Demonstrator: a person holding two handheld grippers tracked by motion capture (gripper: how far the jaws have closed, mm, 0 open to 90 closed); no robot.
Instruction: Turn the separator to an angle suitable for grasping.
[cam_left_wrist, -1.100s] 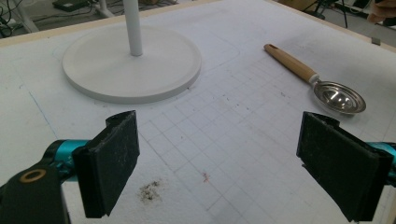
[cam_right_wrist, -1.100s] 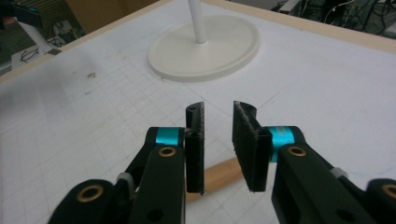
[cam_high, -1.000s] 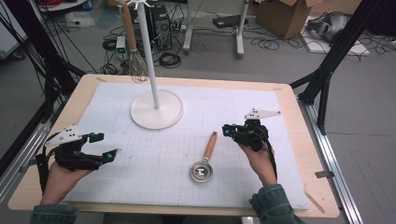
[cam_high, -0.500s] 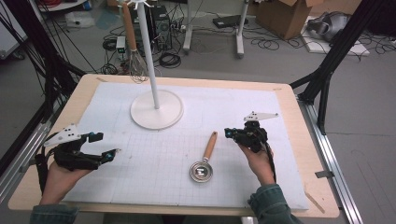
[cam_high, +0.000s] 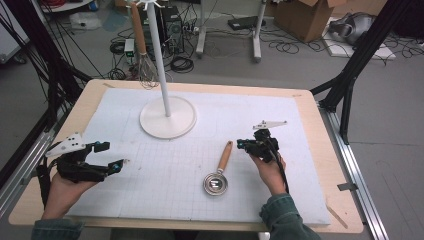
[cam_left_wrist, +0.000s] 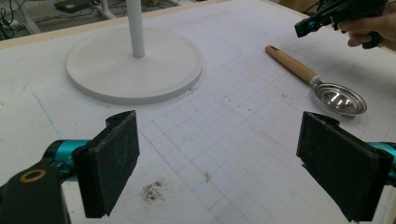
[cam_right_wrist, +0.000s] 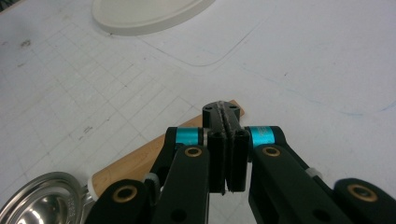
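Note:
A metal measuring spoon with a wooden handle lies on the white gridded mat, right of centre. My right gripper hovers just right of the handle's far end, its jaws shut with nothing between them. In the right gripper view the closed right gripper sits over the handle's tip, with the spoon bowl at the lower left. My left gripper rests at the mat's left side, open and holding nothing. The left gripper view looks past its wide-apart pads to the spoon.
A white stand with a round base and a tall pole occupies the mat's back centre. A whisk hangs from its top. The wooden table edge borders the mat. Cables and boxes lie on the floor beyond.
My right gripper has sunk a little toward the mat, close by the handle's end. The left gripper and the spoon have stayed where they were.

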